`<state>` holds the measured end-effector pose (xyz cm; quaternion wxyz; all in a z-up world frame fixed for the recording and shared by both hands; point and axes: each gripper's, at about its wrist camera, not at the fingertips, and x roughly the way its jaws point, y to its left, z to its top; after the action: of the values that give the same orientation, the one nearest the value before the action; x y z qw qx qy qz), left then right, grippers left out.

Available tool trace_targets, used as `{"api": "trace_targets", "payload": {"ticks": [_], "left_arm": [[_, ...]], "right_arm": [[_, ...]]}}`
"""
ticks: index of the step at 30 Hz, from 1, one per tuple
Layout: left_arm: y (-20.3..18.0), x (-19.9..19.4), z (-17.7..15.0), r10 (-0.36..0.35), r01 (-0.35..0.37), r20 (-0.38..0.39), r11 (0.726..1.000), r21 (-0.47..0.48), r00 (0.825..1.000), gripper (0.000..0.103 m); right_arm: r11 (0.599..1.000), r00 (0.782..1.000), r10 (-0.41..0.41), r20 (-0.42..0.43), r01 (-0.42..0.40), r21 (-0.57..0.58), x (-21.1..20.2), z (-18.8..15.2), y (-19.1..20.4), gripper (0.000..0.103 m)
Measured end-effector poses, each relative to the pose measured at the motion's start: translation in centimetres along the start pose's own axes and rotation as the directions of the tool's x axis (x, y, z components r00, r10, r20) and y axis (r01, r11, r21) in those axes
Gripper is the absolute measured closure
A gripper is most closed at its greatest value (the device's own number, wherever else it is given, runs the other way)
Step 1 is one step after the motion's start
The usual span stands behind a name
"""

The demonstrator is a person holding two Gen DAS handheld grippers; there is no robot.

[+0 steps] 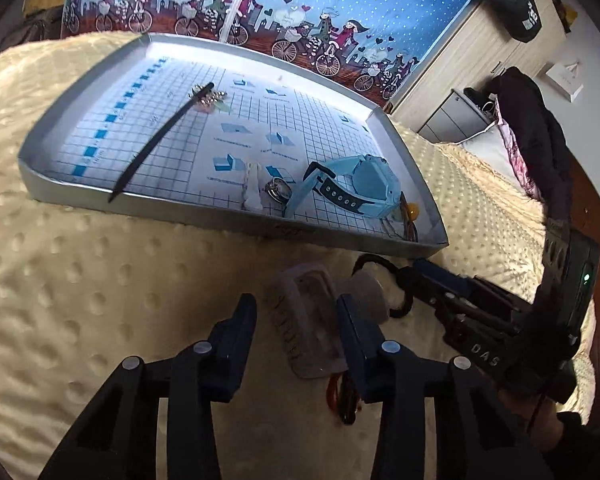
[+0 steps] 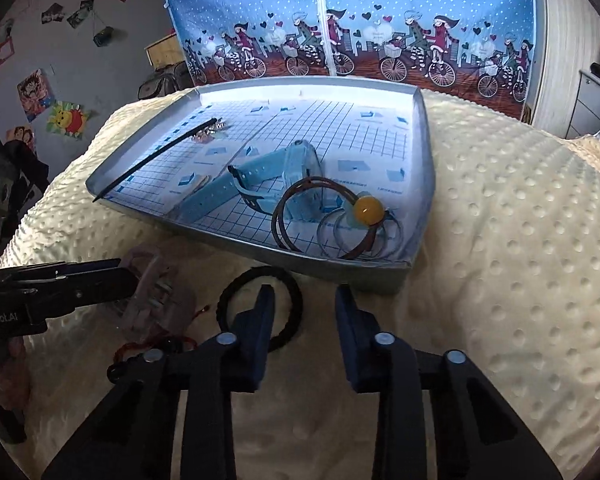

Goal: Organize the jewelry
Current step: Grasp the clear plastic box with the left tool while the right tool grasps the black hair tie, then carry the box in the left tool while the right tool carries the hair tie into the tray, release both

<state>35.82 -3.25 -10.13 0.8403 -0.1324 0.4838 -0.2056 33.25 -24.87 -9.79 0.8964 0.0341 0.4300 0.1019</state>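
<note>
On a cream dimpled blanket sits a shallow silver tray w/ a blue grid liner; everything below is placed relative to that tray.

Inside it: a light-blue watch near the middle, brown hoop bangles and clear rings w/ a yellow bead at the near right corner, a long black hair stick leaning across the left wall, and a small sparkly brooch toward the far left.

Just outside the near wall, on the blanket, lie the pieces not yet sorted: a black hair tie, a clear plastic hair clip and, nearer the cameras, a red cord bracelet.

Left gripper: jaws spread, straddling the clear clip, not yet closed on it. Right gripper: jaws spread too, its left finger over the hair tie, holding nothing.

Handling guess: the clip looks light, rigid and slick, probably brittle at the teeth, so pinch across its flat body, gently. The tie looks soft and floppy; pinch one side of the loop. The plush blanket gives, so press down a bit.
</note>
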Motion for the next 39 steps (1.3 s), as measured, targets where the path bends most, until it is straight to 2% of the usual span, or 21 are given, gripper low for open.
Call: {"api": "trace_targets", "payload": {"ticks": [3, 5, 8, 11, 14, 19, 23, 30, 34, 39], "left_arm": [[0.4, 0.3, 0.0, -0.03, 0.029, -0.007, 0.999, -0.034, 1.0, 0.069], [0.5, 0.5, 0.0, -0.024, 0.023, -0.024, 0.999, -0.04, 0.999, 0.084], [0.3, 0.5, -0.2, -0.013, 0.012, -0.025, 0.999, -0.037, 1.0, 0.089], [-0.2, 0.0, -0.5, -0.004, 0.004, -0.025, 1.0, -0.021, 1.0, 0.095], [-0.7, -0.7, -1.1, 0.006, -0.006, -0.022, 1.0, 0.002, 1.0, 0.095], [-1.5, -2.4, -2.3, 0.033, -0.033, -0.003, 0.999, 0.032, 0.999, 0.095], [-1.8, -4.3, -3.0, 0.075, -0.076, 0.047, 0.997, 0.031, 0.996, 0.095], [-1.4, -7.0, -3.3, 0.065, -0.065, 0.099, 0.998, -0.001, 0.993, 0.095], [-1.3, -8.9, -3.5, 0.062, -0.062, 0.124, 0.998, -0.008, 0.99, 0.095], [-1.1, -11.0, -2.8, 0.086, -0.088, 0.168, 0.996, 0.002, 0.982, 0.095]], "right_arm": [[1.0, 1.0, 0.001, -0.01, -0.001, 0.014, 0.7, -0.1, -0.1, 0.079], [1.0, 1.0, 0.008, -0.026, -0.008, 0.025, 1.1, -0.1, -0.3, 0.079], [0.999, 0.999, 0.022, -0.045, -0.02, 0.042, 1.5, -0.2, -0.5, 0.079], [0.998, 0.998, 0.033, -0.062, -0.03, 0.049, 1.7, -0.6, -0.4, 0.092], [0.997, 0.996, 0.051, -0.07, -0.047, 0.059, 1.3, -1.2, -0.3, 0.097], [0.996, 0.997, 0.072, -0.022, -0.07, 0.062, -1.0, -2.4, 0.0, 0.098], [0.996, 0.997, 0.074, 0.011, -0.074, 0.044, -3.1, -3.3, 0.4, 0.098], [0.998, 0.999, 0.053, 0.007, -0.053, 0.046, -5.2, -4.8, -0.3, 0.098], [0.996, 0.997, 0.072, -0.003, -0.072, 0.053, -5.9, -4.8, -0.1, 0.098], [0.997, 0.997, 0.07, 0.032, -0.071, 0.026, -7.0, -3.3, 1.0, 0.098]]}}
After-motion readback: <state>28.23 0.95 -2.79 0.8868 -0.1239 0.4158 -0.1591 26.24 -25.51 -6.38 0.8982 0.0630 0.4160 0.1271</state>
